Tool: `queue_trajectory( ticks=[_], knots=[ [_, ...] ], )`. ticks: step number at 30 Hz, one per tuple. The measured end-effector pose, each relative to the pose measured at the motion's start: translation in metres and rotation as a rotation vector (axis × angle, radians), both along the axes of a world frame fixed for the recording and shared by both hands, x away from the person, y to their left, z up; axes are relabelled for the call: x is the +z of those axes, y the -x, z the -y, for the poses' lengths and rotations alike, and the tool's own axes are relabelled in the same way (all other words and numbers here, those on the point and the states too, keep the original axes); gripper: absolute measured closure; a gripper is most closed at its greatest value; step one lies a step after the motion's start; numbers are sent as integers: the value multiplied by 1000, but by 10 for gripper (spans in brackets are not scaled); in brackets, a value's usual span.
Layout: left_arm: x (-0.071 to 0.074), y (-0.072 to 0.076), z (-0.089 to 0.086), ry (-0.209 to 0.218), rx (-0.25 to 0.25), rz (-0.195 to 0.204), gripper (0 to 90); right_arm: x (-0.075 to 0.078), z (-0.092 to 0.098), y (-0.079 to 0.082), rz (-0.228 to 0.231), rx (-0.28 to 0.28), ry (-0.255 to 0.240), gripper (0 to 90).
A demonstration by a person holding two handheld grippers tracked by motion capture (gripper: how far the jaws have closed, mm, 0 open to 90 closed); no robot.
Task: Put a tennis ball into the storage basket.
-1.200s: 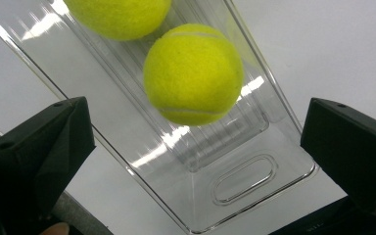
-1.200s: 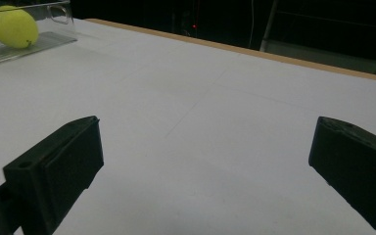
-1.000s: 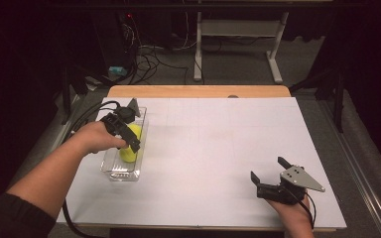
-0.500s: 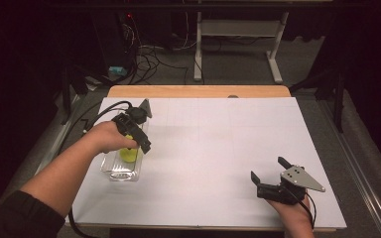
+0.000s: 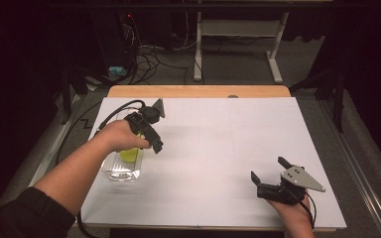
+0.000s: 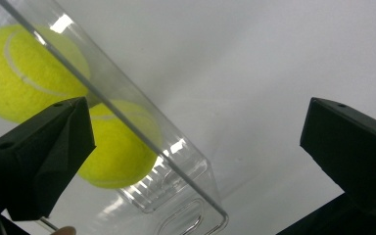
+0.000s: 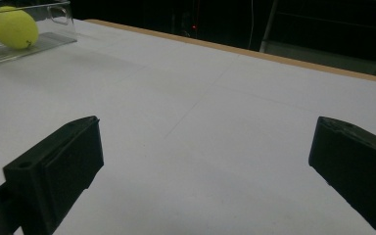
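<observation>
A clear plastic container lies at the table's left with two yellow tennis balls in it; one ball shows past the hand. In the left gripper view the nearer ball and the farther ball rest inside the container's wall. My left gripper hangs open just over the container's right edge, its jaws wide apart and holding nothing. My right gripper rests open near the front right of the table, with bare table between its jaws.
White paper covers the table, with a wooden edge at the back. In the right gripper view the container and a tennis ball lie far off. Cables and desk legs stand on the floor beyond.
My left gripper has drifted right, from above the container's middle to its right edge. The balls stay in the container. The right gripper has not moved.
</observation>
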State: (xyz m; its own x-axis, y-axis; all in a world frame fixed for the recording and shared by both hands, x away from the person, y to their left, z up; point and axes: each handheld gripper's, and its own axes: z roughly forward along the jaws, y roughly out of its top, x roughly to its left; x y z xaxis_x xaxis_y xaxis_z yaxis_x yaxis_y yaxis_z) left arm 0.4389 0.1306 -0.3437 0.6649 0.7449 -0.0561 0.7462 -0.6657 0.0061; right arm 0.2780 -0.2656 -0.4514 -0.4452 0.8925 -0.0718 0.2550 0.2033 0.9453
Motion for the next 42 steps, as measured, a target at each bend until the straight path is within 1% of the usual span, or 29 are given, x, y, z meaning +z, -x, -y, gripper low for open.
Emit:
queue_trajectory(
  ticks=[10, 14, 21, 22, 24, 26, 35, 39, 42],
  knots=[
    [6, 3, 27, 23, -37, 6, 7, 0, 0, 0, 0, 0, 0, 0],
    [7, 4, 36, 26, -51, 8, 7, 0, 0, 0, 2, 1, 1, 0],
    [10, 6, 49, 51, -67, 9, 7, 0, 0, 0, 1, 0, -1, 0],
    [11, 6, 51, 53, -74, 4, 7, 0, 0, 0, 2, 0, -2, 0],
    [11, 7, 53, 57, -81, 2, 7, 0, 1, 0, 2, 0, -1, 0],
    [13, 7, 56, 52, -95, 0, 7, 0, 1, 0, 4, 0, 0, 0],
    [16, 8, 61, 62, -102, 6, 7, 1, 1, 0, 5, -1, 0, 0],
    [15, 8, 61, 65, -103, 7, 7, 1, 1, 0, 6, 1, 0, 0],
    [11, 8, 61, 74, -97, 7, 7, 0, 1, 0, 4, 0, 0, 0]
  ],
)
